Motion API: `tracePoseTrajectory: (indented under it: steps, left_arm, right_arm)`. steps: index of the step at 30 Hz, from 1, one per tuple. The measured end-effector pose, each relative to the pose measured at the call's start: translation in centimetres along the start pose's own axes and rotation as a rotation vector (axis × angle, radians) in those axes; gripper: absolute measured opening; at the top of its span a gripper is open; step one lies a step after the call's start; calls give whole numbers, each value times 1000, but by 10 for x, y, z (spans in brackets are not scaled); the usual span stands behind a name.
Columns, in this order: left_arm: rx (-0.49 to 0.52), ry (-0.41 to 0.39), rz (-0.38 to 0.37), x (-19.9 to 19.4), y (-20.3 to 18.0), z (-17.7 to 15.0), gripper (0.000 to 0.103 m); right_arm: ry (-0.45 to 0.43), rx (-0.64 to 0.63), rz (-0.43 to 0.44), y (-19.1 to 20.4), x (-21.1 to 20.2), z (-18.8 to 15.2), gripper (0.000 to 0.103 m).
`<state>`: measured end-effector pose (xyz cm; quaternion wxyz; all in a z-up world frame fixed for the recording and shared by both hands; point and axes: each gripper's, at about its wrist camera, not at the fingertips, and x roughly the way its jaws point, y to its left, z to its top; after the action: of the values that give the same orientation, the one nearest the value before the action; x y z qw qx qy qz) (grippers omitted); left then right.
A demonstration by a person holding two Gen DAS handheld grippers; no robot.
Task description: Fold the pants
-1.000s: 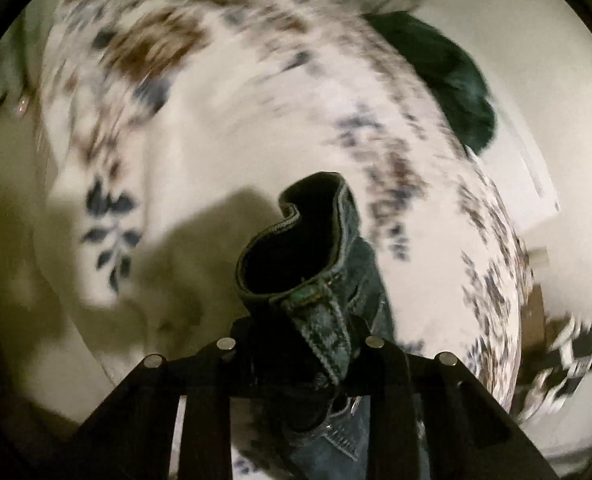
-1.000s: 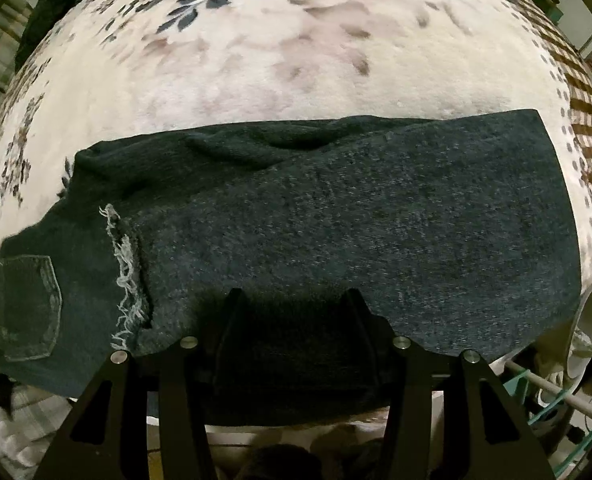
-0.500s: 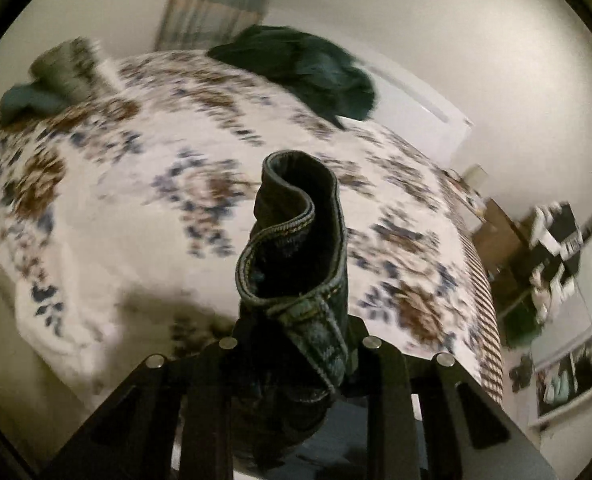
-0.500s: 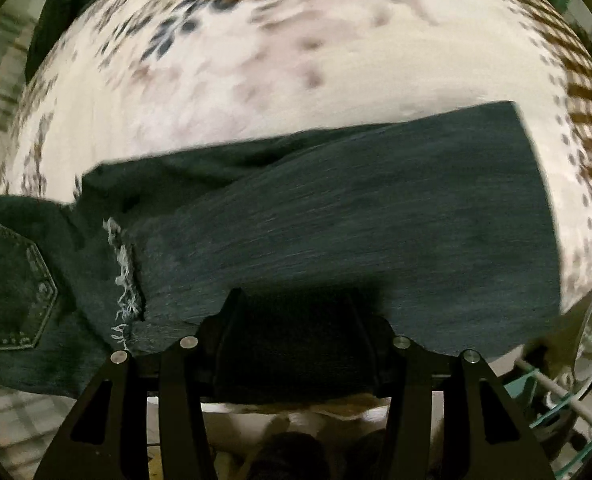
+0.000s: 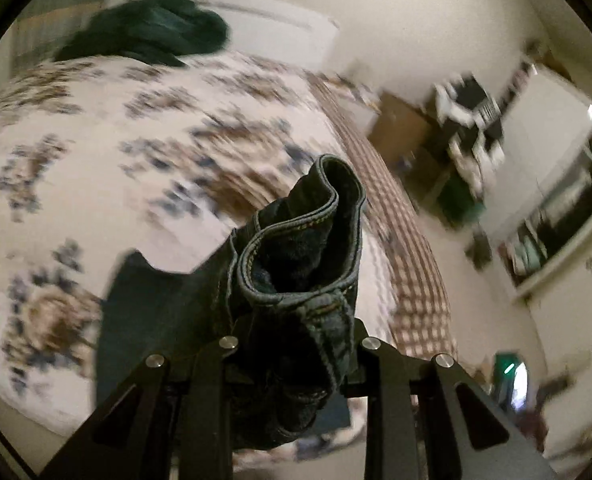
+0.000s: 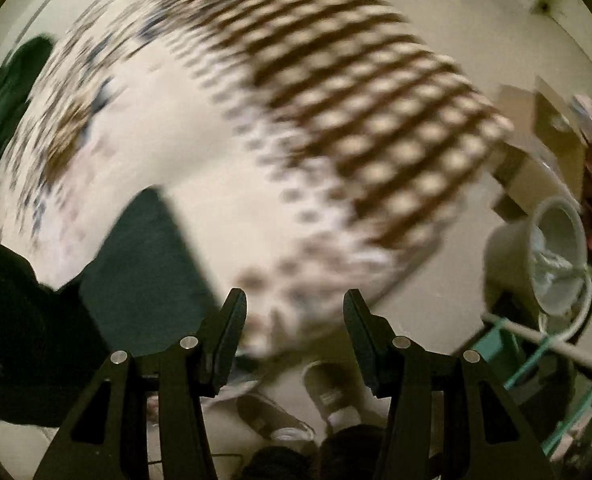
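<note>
My left gripper (image 5: 296,344) is shut on the waistband of the dark blue jeans (image 5: 299,248), which bunches up in a loop between the fingers and hangs above the bed. More of the jeans (image 5: 152,312) trails down to the left onto the bedspread. In the right wrist view the jeans (image 6: 144,264) lie at the left, a leg end on the bed. My right gripper (image 6: 294,312) is open and empty, over the bed's near edge, right of the jeans.
The bed has a floral and checked bedspread (image 5: 144,128). A dark green garment (image 5: 148,28) lies at its far end. A white bucket (image 6: 543,256) and a green rack (image 6: 535,344) stand right of the bed. Shoes (image 6: 327,392) are on the floor below.
My right gripper has let go of the jeans leg and swung right, off the fabric. My left gripper has carried the waistband up and to the right across the bed.
</note>
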<state>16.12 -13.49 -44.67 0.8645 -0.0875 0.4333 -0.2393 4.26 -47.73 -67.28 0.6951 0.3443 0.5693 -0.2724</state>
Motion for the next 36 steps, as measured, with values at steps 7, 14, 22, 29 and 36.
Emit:
tracePoseTrajectory:
  steps: [7, 14, 22, 29, 36]
  left_arm:
    - [193, 241, 73, 88, -64, -61, 26]
    - [121, 303, 3, 69, -54, -46, 84]
    - [-77, 260, 29, 27, 19, -4, 87]
    - [-176, 311, 194, 47, 122, 1, 87]
    - [-258, 458, 132, 86, 166, -17, 87]
  right_arm:
    - [19, 52, -33, -49, -5, -4, 55]
    - [0, 1, 139, -38, -13, 2, 88]
    - [51, -49, 400, 18, -3, 34, 95]
    - [327, -1, 568, 53, 87, 43, 94]
    - [241, -86, 555, 81, 71, 54, 13]
